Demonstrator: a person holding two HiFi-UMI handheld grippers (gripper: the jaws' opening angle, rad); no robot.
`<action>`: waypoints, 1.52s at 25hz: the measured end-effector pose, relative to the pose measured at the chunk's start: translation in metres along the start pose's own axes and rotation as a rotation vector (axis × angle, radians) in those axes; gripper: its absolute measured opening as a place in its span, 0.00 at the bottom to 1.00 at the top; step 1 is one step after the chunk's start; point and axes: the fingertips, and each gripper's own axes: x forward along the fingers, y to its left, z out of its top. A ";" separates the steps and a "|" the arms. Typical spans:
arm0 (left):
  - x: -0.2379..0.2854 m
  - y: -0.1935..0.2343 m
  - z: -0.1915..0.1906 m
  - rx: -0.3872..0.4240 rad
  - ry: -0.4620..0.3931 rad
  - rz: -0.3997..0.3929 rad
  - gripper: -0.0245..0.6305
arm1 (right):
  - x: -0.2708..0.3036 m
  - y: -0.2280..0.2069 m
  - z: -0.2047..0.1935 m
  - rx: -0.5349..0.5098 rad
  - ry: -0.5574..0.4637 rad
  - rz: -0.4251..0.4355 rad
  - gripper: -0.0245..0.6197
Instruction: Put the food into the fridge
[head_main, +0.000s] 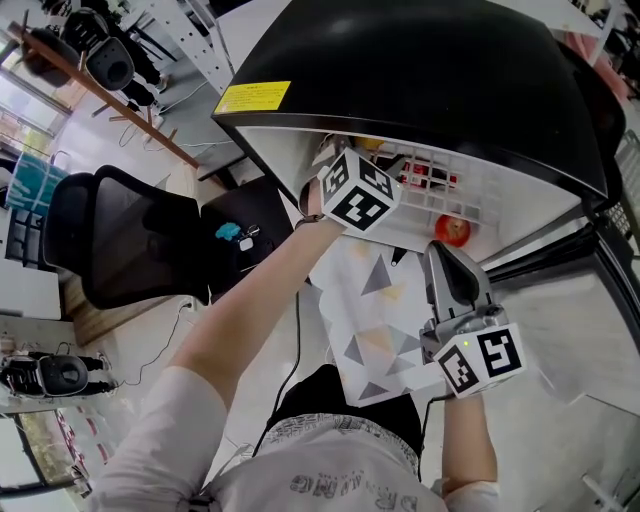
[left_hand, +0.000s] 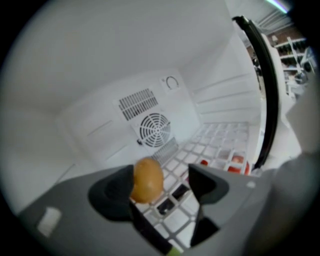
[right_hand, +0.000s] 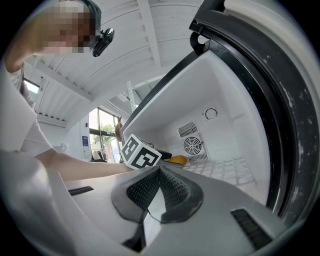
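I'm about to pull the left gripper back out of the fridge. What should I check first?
1. Left gripper jaws apart: ok.
2. Orange food free of both pads: not ok. It lies against the left pad, with a gap to the right one.
3. Orange food resting on the wire shelf: cannot tell.
4. Right gripper shut, empty and outside the fridge: ok.
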 end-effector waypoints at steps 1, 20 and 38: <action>-0.002 -0.001 -0.001 -0.001 0.000 -0.001 0.56 | 0.000 0.002 0.001 -0.002 0.001 0.001 0.04; -0.075 -0.026 0.014 -0.041 -0.087 -0.061 0.56 | -0.021 0.030 0.018 -0.023 0.016 -0.030 0.04; -0.186 -0.055 0.019 -0.172 -0.288 -0.129 0.22 | -0.046 0.060 0.028 -0.077 0.061 -0.089 0.04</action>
